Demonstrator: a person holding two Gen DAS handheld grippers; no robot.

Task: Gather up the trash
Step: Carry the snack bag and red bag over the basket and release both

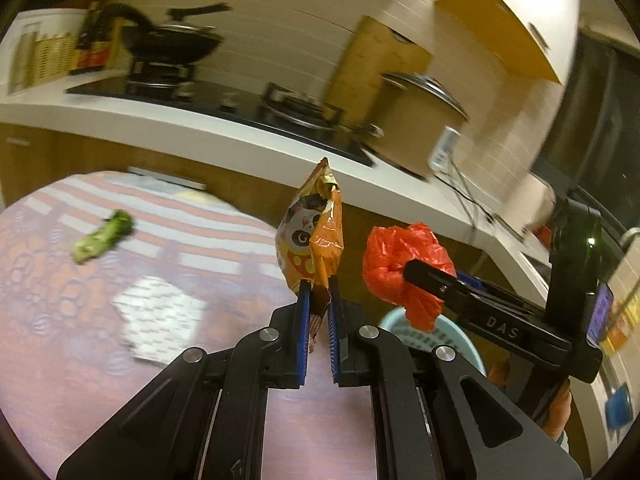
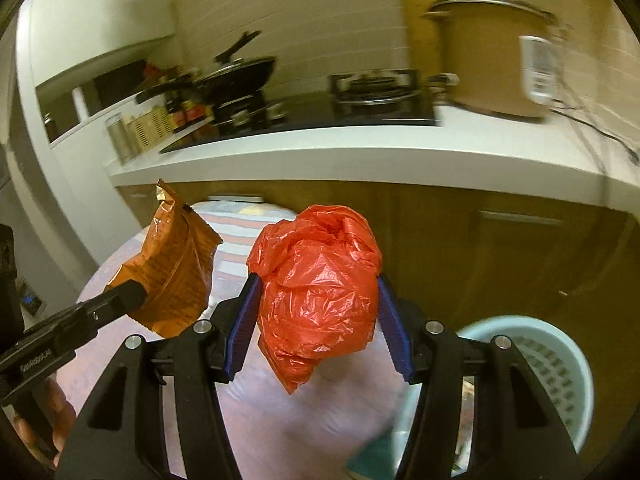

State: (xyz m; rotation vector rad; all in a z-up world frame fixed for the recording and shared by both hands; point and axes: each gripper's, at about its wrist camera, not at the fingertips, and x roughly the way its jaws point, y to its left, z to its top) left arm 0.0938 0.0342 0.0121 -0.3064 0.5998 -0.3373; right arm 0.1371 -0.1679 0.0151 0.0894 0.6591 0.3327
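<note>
Above a round table [image 1: 60, 320] spread with a patterned cloth, the left gripper [image 1: 318, 286] pinches the bottom edge of an orange snack packet [image 1: 314, 232], jaws nearly together, the packet standing upright over them. Beside it, the right gripper [image 2: 318, 280] clamps a crumpled red plastic bag [image 2: 318, 280] between its blue pads. A pale blue slotted basket [image 2: 568, 360] sits low to the right. On the table lie a green scrap [image 1: 102, 236] and a white wrapper [image 1: 160, 318]. A kitchen counter [image 2: 360, 156] runs behind.
</note>
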